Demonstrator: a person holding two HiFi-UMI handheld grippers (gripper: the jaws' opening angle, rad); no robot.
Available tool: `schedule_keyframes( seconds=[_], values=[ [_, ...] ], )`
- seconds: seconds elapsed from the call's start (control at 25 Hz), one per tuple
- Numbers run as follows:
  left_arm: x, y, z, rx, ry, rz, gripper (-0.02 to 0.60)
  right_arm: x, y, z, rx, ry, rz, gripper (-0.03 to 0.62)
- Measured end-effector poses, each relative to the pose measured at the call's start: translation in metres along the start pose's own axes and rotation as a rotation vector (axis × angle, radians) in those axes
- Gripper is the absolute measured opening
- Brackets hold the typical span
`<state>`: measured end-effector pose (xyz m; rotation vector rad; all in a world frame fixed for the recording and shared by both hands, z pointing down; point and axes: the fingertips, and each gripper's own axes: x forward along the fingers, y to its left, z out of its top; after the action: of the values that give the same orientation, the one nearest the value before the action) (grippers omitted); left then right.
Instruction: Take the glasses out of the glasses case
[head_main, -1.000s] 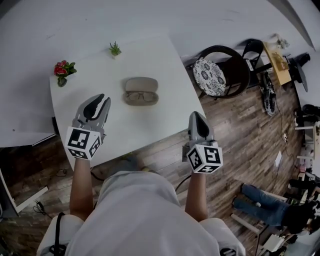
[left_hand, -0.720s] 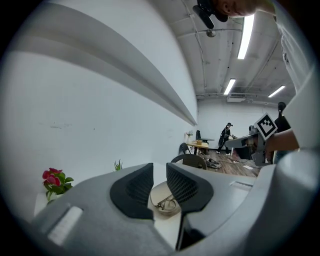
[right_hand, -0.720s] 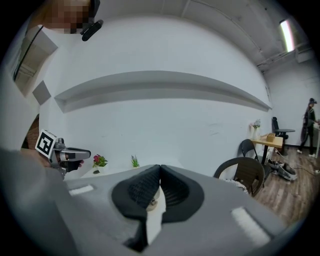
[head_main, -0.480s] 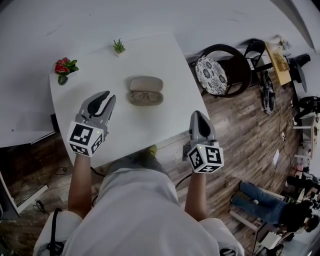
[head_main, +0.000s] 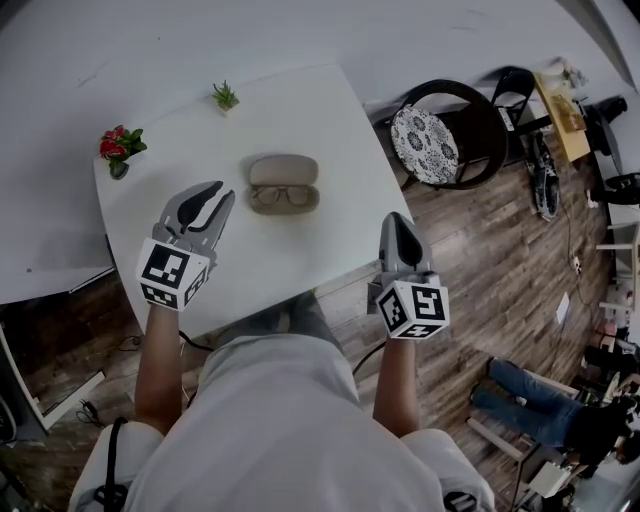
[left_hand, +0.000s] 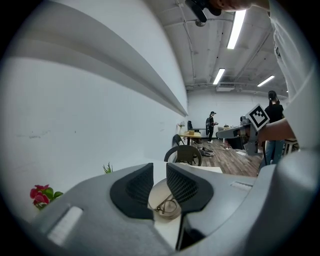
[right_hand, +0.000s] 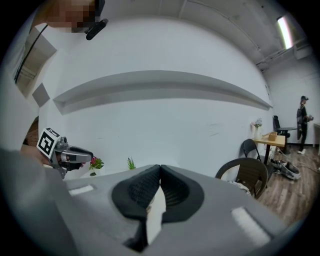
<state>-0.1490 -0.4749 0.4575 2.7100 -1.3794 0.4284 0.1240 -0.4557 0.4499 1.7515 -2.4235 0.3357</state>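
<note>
Since a second ago the left gripper (head_main: 220, 192) has edged nearer to the glasses case (head_main: 284, 171), and the gap between its tips and the case's left end is smaller. The right gripper (head_main: 397, 220) sits much where it was, and the case has not changed place on the table (head_main: 300, 110).

The left gripper's jaws stand apart with nothing between them. In the left gripper view (left_hand: 159, 172) the case (left_hand: 159, 190) and the glasses (left_hand: 165, 206) show through the gap, further off on the table. The right gripper's jaws are closed together, tip against tip, holding nothing (right_hand: 160, 170).

The left gripper hovers over the table just beside the case's left end, pointing up and to the right towards it. The right gripper hangs over the table's near right edge, well apart from the case.

The case lies open near the middle of the white table, its long axis running left to right across the person's view. The lid is the far half and the tray is the near half. The glasses (head_main: 281, 195) lie folded in the near half, lengthwise along the case.

Red flowers (head_main: 115, 148) stand at the far left corner and a small green plant (head_main: 225, 96) at the far edge. A dark chair (head_main: 470, 140) stands on the wooden floor to the right
</note>
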Motion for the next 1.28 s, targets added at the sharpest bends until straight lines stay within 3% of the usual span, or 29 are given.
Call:
schedule_keyframes(
  seconds=[0.24, 0.76, 1.0, 1.28],
  values=[
    [0.027, -0.010, -0.013, 0.086, 0.083, -0.037, 0.089, 0.015, -0.019, -0.011, 0.009, 0.014, 0.014, 0.003],
    [0.089, -0.043, -0.045, 0.272, 0.292, -0.239, 0.094, 0.025, -0.049, -0.018, 0.064, -0.001, 0.015, 0.003],
    [0.114, -0.054, -0.079, 0.435, 0.443, -0.274, 0.094, 0.021, -0.068, -0.028, 0.083, 0.018, 0.003, 0.003],
    [0.141, -0.060, -0.110, 0.429, 0.529, -0.317, 0.092, 0.019, -0.087, -0.034, 0.090, 0.031, 0.001, 0.003]
  ],
)
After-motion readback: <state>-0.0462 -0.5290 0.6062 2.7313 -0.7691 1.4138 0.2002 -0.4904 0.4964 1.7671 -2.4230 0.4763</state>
